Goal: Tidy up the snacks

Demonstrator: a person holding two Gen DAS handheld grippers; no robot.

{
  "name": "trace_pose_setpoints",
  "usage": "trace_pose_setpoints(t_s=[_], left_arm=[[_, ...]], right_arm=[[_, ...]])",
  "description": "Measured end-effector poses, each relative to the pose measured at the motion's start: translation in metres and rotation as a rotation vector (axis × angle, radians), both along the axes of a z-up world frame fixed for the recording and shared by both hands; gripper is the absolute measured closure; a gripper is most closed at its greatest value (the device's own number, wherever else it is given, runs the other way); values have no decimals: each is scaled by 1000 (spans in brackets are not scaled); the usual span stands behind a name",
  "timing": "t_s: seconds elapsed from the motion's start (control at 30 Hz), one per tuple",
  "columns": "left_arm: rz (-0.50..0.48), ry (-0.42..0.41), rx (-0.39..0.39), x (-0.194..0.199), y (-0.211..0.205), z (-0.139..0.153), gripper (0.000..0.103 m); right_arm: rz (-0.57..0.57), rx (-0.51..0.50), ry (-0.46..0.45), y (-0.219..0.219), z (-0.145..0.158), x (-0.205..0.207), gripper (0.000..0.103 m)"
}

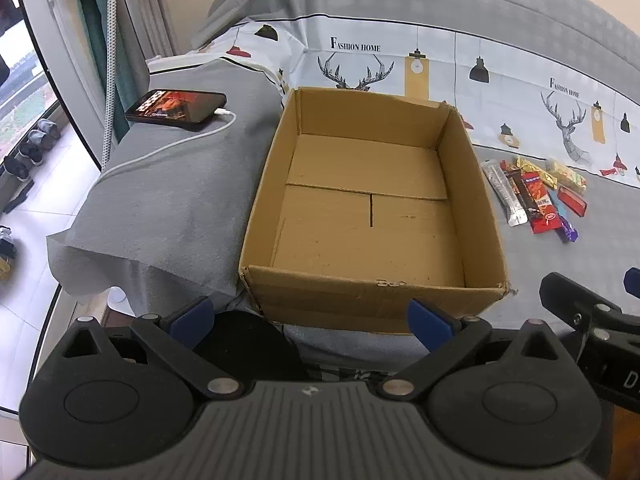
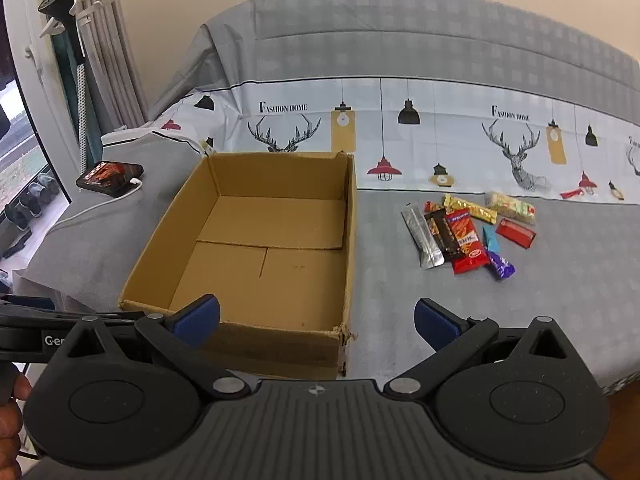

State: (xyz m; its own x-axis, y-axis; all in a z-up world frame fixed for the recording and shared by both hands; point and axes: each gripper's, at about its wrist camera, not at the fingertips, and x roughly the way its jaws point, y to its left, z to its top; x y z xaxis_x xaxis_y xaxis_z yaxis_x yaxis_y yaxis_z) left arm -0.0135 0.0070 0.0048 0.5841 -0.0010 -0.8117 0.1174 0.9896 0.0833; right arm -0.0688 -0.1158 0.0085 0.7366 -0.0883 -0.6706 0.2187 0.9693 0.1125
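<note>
An open, empty cardboard box (image 1: 476, 216) (image 2: 350, 240) stands on the grey bed cover. To its right lies a cluster of several wrapped snacks (image 1: 536, 196) (image 2: 468, 236): a silver pouch (image 2: 424, 238), a red pack, a gold bar, a purple bar and others. My left gripper (image 1: 310, 318) is open just in front of the box's near wall, nothing between its blue pads. My right gripper (image 2: 316, 318) is open too, over the box's near right corner, short of the snacks. Part of the right gripper shows at the left wrist view's right edge.
A phone (image 1: 176, 107) (image 2: 110, 175) on a white charging cable (image 1: 168, 148) lies on the grey pillow left of the box. A window, curtain and shoes on the floor are further left. The bed's patterned sheet (image 2: 440, 136) rises behind.
</note>
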Motion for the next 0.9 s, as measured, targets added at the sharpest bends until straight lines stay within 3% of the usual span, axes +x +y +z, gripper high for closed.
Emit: trace_pose_setpoints(t_s=[0.37, 0.9], left_arm=[[-14, 55, 10, 3, -4, -5, 0], [-20, 48, 54, 11, -13, -15, 0]], right_arm=[[-16, 45, 28, -11, -5, 3, 0], [-25, 90, 52, -24, -13, 10, 0]])
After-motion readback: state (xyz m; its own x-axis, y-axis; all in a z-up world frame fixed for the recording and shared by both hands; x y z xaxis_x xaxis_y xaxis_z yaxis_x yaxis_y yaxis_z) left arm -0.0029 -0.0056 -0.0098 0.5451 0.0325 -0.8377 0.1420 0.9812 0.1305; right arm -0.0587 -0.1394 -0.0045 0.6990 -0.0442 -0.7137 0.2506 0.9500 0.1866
